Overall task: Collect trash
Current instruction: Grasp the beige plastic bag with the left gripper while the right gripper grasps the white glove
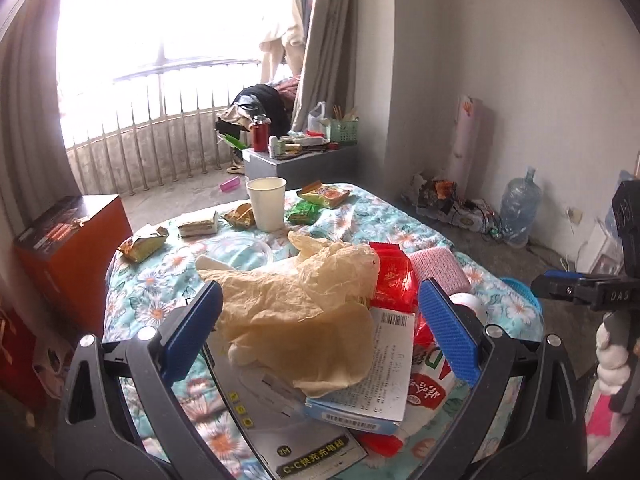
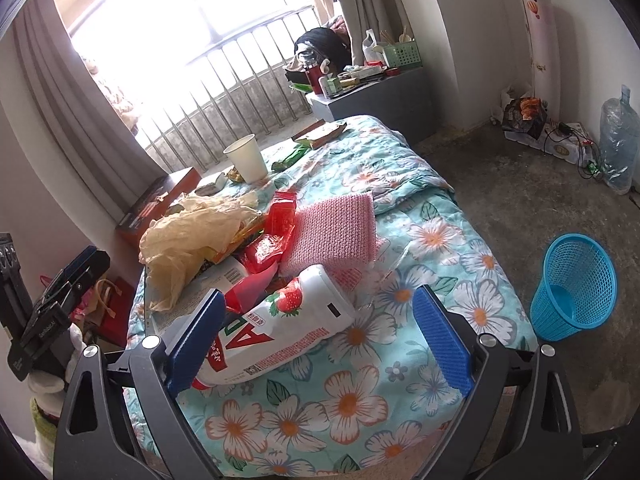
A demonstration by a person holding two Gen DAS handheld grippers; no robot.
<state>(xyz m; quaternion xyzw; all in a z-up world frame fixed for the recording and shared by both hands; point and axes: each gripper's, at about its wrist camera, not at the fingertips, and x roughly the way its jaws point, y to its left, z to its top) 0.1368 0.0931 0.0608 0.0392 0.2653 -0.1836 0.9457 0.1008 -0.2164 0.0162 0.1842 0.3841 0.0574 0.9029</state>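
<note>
Your left gripper [image 1: 320, 336] is spread wide, its blue pads flanking a crumpled beige plastic bag [image 1: 304, 308] without pinching it; the bag lies atop a white barcoded box [image 1: 380, 376] and a grey cable package [image 1: 288, 432]; just beyond sit red snack wrappers [image 1: 394, 280] and a pink sponge cloth [image 1: 442, 266]. Your right gripper [image 2: 320, 336] is likewise spread, its left pad [image 2: 198, 336] beside a white strawberry drink bottle [image 2: 288, 328] lying on its side on the floral quilt [image 2: 360, 408]; nothing is clamped. Farther back on the quilt stand a white paper cup [image 2: 246, 158] and green snack packets [image 1: 320, 202]; the blue mesh wastebasket [image 2: 572, 288] stands on the floor, beside the bed, to your right.
</note>
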